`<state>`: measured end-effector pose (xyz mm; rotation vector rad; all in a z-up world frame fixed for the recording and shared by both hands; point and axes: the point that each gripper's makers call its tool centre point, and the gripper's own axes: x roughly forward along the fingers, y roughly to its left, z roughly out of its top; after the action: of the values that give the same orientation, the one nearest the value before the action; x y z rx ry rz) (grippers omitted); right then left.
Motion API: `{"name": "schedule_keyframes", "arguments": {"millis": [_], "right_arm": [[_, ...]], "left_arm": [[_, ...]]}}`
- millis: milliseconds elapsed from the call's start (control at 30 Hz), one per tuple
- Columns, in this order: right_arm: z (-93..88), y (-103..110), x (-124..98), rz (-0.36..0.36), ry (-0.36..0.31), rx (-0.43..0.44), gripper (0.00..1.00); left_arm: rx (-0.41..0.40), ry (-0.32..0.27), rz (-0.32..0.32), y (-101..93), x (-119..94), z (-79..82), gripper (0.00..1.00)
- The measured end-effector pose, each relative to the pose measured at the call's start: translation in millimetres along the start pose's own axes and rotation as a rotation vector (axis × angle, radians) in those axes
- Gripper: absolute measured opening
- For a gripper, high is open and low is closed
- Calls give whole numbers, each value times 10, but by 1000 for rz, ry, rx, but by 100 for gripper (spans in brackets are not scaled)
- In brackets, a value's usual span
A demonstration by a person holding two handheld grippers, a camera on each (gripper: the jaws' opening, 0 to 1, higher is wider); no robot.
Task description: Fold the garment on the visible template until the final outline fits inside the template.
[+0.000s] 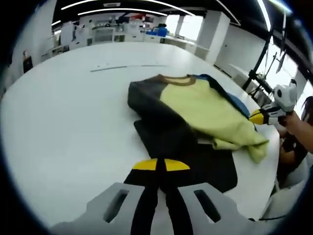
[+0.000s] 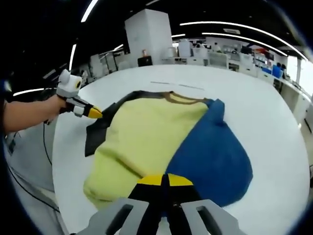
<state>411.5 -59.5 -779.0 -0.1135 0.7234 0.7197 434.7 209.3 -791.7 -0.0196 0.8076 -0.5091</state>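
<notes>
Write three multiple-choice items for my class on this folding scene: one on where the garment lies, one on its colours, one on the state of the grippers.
1. Where does the garment lie?
A. Partly on a dark template on the white table
B. In a basket
C. On a chair

2. Which colours does the garment show?
A. Red and white
B. Pale yellow, blue and dark grey, with a brown collar
C. All green

3. How do the jaws of the left gripper and right gripper stand?
A. Wide open
B. Together, yellow tips meeting
C. One open, one together

Answers: 1 A, the dark sheet juts out from under the cloth in the left gripper view. 2 B, these patches are plain in the right gripper view. 3 B, each view's own tips touch, with nothing seen between them.
</notes>
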Motion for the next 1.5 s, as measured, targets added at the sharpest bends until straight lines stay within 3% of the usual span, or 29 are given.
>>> {"name": "schedule_keyframes", "arguments": {"millis": [667, 1067, 1500], "right_arm": [[139, -291, -207, -42, -57, 33, 0], [229, -624, -321, -100, -72, 44, 0], [290, -1120, -467, -186, -60, 55, 0]], "left_arm": [[7, -12, 34, 94, -47, 38, 0], [-5, -15, 66, 278, -91, 40, 0], [-32, -26, 116, 577, -199, 52, 0]]}}
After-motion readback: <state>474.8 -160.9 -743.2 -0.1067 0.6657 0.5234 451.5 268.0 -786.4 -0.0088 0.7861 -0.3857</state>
